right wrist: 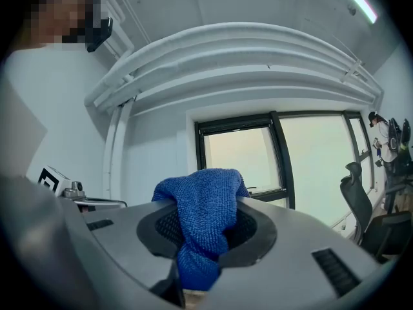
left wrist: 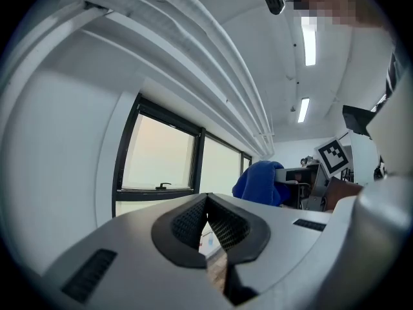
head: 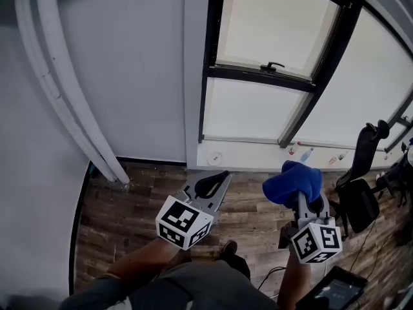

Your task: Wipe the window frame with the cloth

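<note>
A blue cloth (head: 293,183) is bunched in my right gripper (head: 303,196), whose jaws are shut on it; in the right gripper view the cloth (right wrist: 201,228) fills the gap between the pads. My left gripper (head: 213,185) is shut with nothing in it, its pads meeting in the left gripper view (left wrist: 206,223). The black window frame (head: 261,76) with a small handle (head: 272,65) stands ahead on the white wall, above both grippers. Both grippers hang short of the frame, over the wooden floor. The frame also shows in the right gripper view (right wrist: 279,157) and in the left gripper view (left wrist: 155,189).
White pipes (head: 68,95) run down the wall at the left. A white sill (head: 258,155) carries small bottles (head: 306,154). A black office chair (head: 361,186) stands at the right, and a dark screen (head: 335,292) lies at the lower right. The person's legs and shoe (head: 227,249) are below.
</note>
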`<state>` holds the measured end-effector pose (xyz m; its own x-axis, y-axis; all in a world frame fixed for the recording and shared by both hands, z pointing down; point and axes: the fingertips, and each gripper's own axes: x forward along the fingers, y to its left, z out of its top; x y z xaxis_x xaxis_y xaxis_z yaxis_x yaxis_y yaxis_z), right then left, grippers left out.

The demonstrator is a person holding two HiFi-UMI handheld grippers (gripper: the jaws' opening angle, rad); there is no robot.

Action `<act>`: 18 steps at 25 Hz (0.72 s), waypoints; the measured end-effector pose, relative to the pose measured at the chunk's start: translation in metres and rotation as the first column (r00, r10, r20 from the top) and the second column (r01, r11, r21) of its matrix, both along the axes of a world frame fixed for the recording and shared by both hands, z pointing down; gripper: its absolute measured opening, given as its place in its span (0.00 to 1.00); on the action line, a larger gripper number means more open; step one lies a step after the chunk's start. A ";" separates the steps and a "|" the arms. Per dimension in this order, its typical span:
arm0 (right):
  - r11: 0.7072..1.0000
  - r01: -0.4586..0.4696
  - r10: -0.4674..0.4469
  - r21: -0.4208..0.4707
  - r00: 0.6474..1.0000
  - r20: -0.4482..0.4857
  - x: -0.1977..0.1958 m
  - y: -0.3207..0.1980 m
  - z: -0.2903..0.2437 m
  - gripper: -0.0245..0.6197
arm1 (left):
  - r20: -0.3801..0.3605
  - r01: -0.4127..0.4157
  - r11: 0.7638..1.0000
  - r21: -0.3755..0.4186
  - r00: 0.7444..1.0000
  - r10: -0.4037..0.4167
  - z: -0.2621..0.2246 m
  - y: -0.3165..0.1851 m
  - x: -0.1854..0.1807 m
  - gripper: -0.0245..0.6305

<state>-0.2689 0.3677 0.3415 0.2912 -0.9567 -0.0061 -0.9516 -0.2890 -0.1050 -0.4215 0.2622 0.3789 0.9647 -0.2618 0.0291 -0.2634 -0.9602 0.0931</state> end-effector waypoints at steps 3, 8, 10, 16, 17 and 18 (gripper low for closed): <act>1.000 0.006 -0.006 0.019 1.000 0.001 0.026 -0.019 0.003 0.22 | 0.005 0.018 1.000 0.020 1.000 -0.018 0.000 -0.021 0.024 0.05; 0.999 0.037 -0.037 0.034 0.999 -0.008 0.083 -0.059 0.001 0.22 | 0.009 0.061 0.998 0.021 0.998 -0.061 -0.001 -0.058 0.075 0.05; 0.998 0.050 -0.050 0.037 0.999 -0.017 0.109 -0.073 -0.002 0.22 | 0.009 0.076 0.997 0.025 0.997 -0.076 -0.005 -0.072 0.099 0.05; 0.993 0.108 -0.107 0.039 0.994 -0.018 0.172 -0.107 -0.005 0.22 | 0.019 0.123 0.992 0.020 0.992 -0.123 -0.009 -0.108 0.164 0.05; 0.992 0.116 -0.116 0.039 0.993 -0.016 0.182 -0.111 -0.004 0.22 | 0.022 0.132 0.991 0.020 0.991 -0.133 -0.009 -0.112 0.173 0.05; 0.991 0.124 -0.123 0.041 0.992 -0.014 0.192 -0.115 -0.004 0.22 | 0.026 0.141 0.990 0.022 0.990 -0.142 -0.010 -0.116 0.183 0.05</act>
